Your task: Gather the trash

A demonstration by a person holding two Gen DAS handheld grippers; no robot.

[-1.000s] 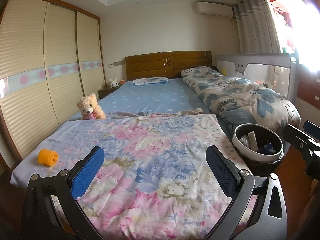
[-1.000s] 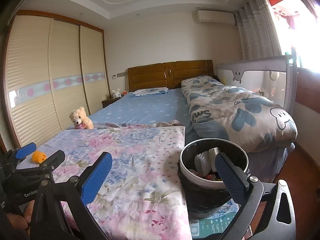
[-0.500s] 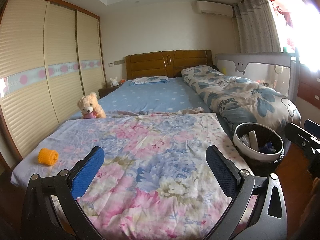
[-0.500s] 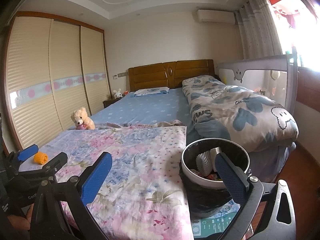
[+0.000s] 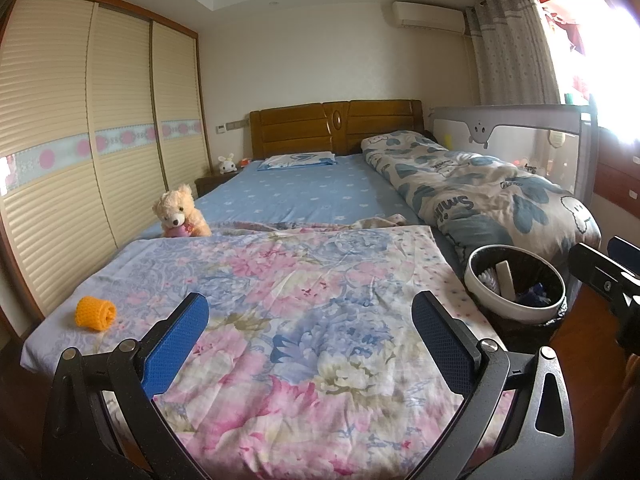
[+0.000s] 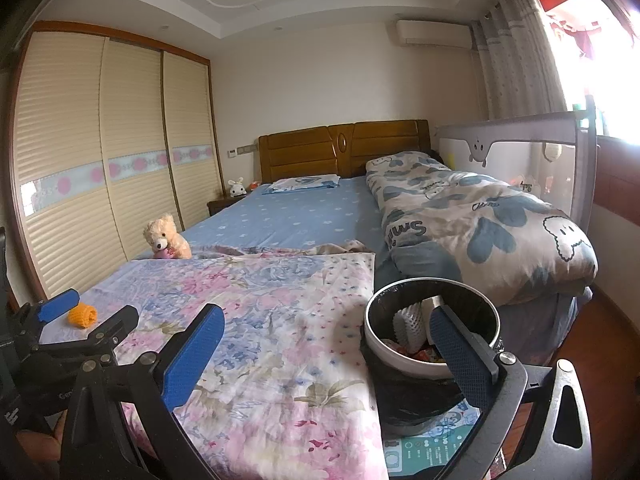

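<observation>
An orange foam net roll (image 5: 95,313) lies on the flowered bedspread (image 5: 304,300) near the bed's left front corner; the right wrist view shows the roll (image 6: 83,315) too. A white-rimmed trash bin (image 5: 516,282) with a black liner stands on the floor at the bed's right side, holding a white foam net and other scraps; the bin (image 6: 430,322) sits close under my right gripper. My left gripper (image 5: 310,344) hangs open above the bedspread, empty. My right gripper (image 6: 326,350) is open and empty, its right finger over the bin.
A teddy bear (image 5: 179,211) sits at the bed's left edge. A rolled quilt (image 5: 480,196) lies along the right side beside a bed rail (image 5: 520,128). Wardrobe doors (image 5: 80,168) line the left wall. Wooden floor (image 6: 600,340) lies right of the bin.
Both views have drifted slightly left and back; the bin sits a little further right in each. Both grippers stay open and empty.
</observation>
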